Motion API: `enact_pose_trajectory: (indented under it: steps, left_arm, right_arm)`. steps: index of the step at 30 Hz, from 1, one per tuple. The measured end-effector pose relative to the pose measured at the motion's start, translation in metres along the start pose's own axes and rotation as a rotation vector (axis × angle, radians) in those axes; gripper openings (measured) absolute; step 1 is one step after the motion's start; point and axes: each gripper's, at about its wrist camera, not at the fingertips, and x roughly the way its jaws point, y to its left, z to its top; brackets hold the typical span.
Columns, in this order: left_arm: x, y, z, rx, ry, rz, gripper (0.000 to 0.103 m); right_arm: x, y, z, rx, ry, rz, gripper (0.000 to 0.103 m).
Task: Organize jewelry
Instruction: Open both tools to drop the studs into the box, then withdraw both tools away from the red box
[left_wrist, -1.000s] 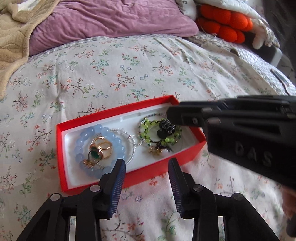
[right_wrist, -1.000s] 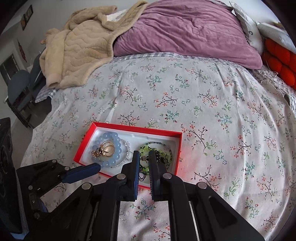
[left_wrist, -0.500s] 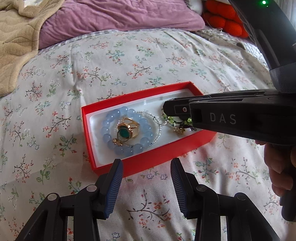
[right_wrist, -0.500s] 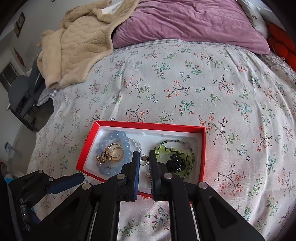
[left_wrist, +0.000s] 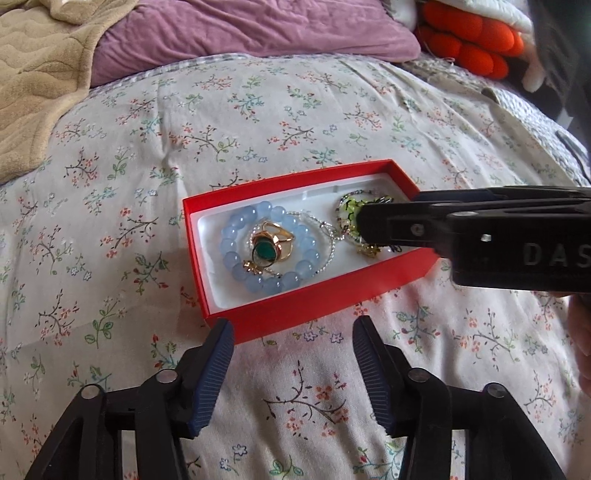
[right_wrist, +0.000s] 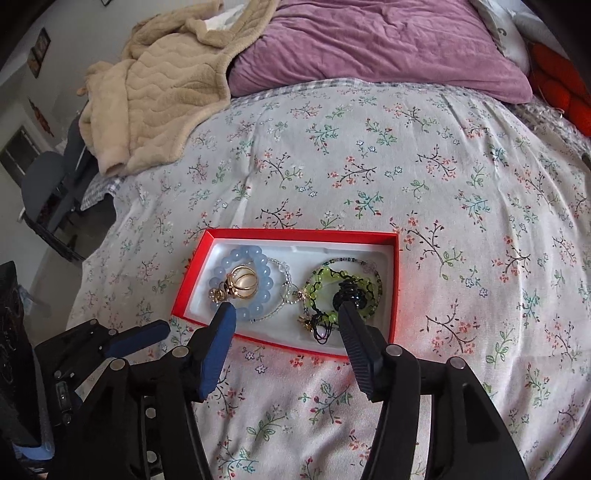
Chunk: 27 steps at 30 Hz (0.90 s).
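A red jewelry box (left_wrist: 317, 299) (right_wrist: 299, 233) with a white lining lies on the flowered bedspread. In it are a pale blue bead bracelet (left_wrist: 236, 229) (right_wrist: 242, 256), gold rings (left_wrist: 275, 245) (right_wrist: 240, 284), a thin silver chain (left_wrist: 328, 242) (right_wrist: 282, 284), a green bead bracelet (left_wrist: 347, 208) (right_wrist: 321, 277) and a black ornament (right_wrist: 349, 297). My left gripper (left_wrist: 293, 332) is open and empty just before the box's near wall. My right gripper (right_wrist: 286, 314) is open and empty, its tips over the box's near side; it crosses the left wrist view (left_wrist: 480, 243) and hides the box's right end.
A purple pillow (right_wrist: 369, 44) and a beige blanket (right_wrist: 155, 88) lie at the head of the bed. An orange plush (left_wrist: 469, 40) lies at the far right. The bed's left edge drops to the floor beside a dark chair (right_wrist: 44, 184).
My right gripper has gone from shut to open over the box. The black ornament it hovered by now lies on the green bracelet. The left gripper shifted slightly before the box.
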Motion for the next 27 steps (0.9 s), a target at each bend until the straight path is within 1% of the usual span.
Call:
enact_pose_trajectory:
  steps: [1,3,5,10,12,15,16,17,18,20,24,27]
  left_arm:
    - [-0.002,0.000,-0.001,-0.005,0.001,0.007,0.063]
    - [-0.005,0.001,-0.003,-0.020,0.006,0.036,0.070]
    - [-0.010,0.003,-0.005,-0.039,0.008,0.062,0.079]
    - [-0.016,0.011,-0.011,-0.090,0.033,0.093,0.091]
    - [-0.017,0.013,-0.015,-0.107,0.051,0.117,0.093]
    - [-0.020,0.018,-0.020,-0.138,0.073,0.149,0.097]
    - [-0.020,0.019,-0.022,-0.154,0.080,0.159,0.099]
    - [-0.021,0.021,-0.024,-0.174,0.084,0.167,0.102]
    - [-0.022,0.022,-0.026,-0.194,0.087,0.176,0.102]
    - [-0.023,0.026,-0.029,-0.227,0.092,0.190,0.102]
    - [-0.022,0.028,-0.034,-0.279,0.108,0.216,0.102]
    - [-0.021,0.025,-0.036,-0.286,0.114,0.229,0.102]
  right_arm:
    - [-0.003,0.000,-0.002,0.002,0.002,-0.012,0.062]
    - [-0.009,-0.001,-0.007,0.006,0.005,-0.033,0.068]
    - [-0.014,-0.002,-0.013,0.007,0.013,-0.057,0.070]
    - [-0.026,0.003,-0.030,-0.033,0.032,-0.114,0.073]
    - [-0.030,0.003,-0.039,-0.042,0.037,-0.139,0.080]
    - [-0.034,0.002,-0.050,-0.026,0.057,-0.177,0.087]
    - [-0.034,0.001,-0.053,-0.017,0.061,-0.179,0.088]
    - [-0.035,0.000,-0.056,-0.011,0.065,-0.182,0.093]
    - [-0.036,0.000,-0.058,-0.008,0.065,-0.190,0.097]
    - [-0.037,0.002,-0.061,-0.022,0.058,-0.213,0.102]
    - [-0.038,0.006,-0.066,-0.047,0.049,-0.272,0.103]
    - [-0.036,0.004,-0.065,-0.036,0.055,-0.279,0.103]
